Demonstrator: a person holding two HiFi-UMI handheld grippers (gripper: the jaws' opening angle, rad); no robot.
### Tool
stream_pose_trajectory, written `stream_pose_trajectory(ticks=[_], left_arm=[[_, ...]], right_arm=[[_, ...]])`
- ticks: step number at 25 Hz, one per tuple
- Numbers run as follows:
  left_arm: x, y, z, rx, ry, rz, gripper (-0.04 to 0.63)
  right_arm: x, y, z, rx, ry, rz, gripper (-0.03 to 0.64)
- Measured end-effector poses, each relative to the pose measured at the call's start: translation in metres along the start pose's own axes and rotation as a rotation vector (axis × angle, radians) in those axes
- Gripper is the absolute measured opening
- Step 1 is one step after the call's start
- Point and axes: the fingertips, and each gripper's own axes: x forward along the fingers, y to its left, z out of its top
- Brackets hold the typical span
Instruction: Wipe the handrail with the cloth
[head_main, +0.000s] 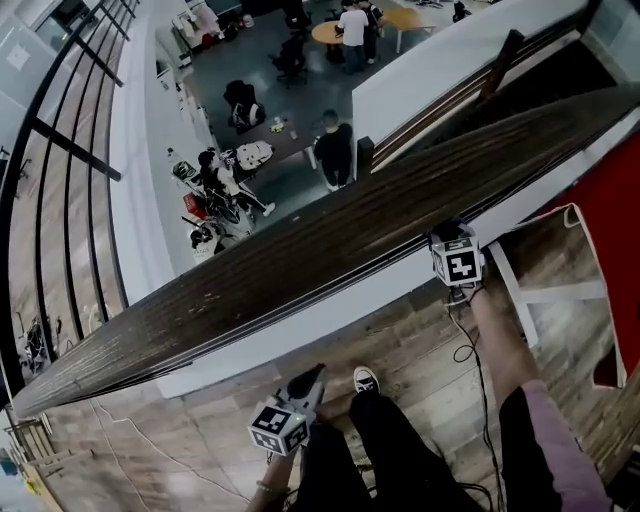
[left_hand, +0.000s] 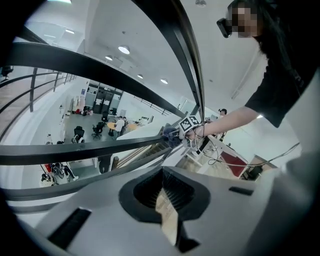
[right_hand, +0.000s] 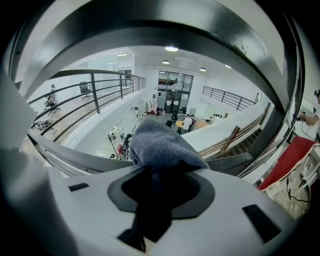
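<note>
Right gripper (right_hand: 161, 175) around cloth (right_hand: 159, 144), at handrail (head_main: 300, 265)

Cloth (right_hand: 159, 145) recorded as grey-blue; handrail (head_main: 300, 262) noted as dark brown with streaked wood grain; floor (head_main: 410, 335) logged as paler brown planks; black-and-white square markers observed on right gripper (head_main: 452, 235) and left gripper (head_main: 310, 380); red sheet (head_main: 615, 225) seen edged in white.

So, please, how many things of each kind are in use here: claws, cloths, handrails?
claws: 2, the left claw and the right claw
cloth: 1
handrail: 1
total: 4
</note>
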Motion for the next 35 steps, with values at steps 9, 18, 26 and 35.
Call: stream_pose_trajectory(ticks=[9, 18, 26, 35], left_arm=[[-0.008, -0.016, 0.024, 0.018, -0.027, 0.003, 0.002], [-0.084, -0.019, 0.043, 0.024, -0.101, 0.055, 0.002], [-0.185, -0.049, 0.042, 0.045, -0.176, 0.084, 0.002], [-0.362, -0.094, -0.021, 0.014, -0.282, 0.084, 0.002]], right_arm=[[-0.035, 0.026, -0.001, 0.015, -0.031, 0.065, 0.104], [-0.117, 0.096, -0.005, 0.097, -0.071, 0.123, 0.104], [-0.239, 0.167, -0.023, 0.144, -0.114, 0.179, 0.104], [-0.406, 0.320, -0.074, 0.243, -0.163, 0.261, 0.104]])
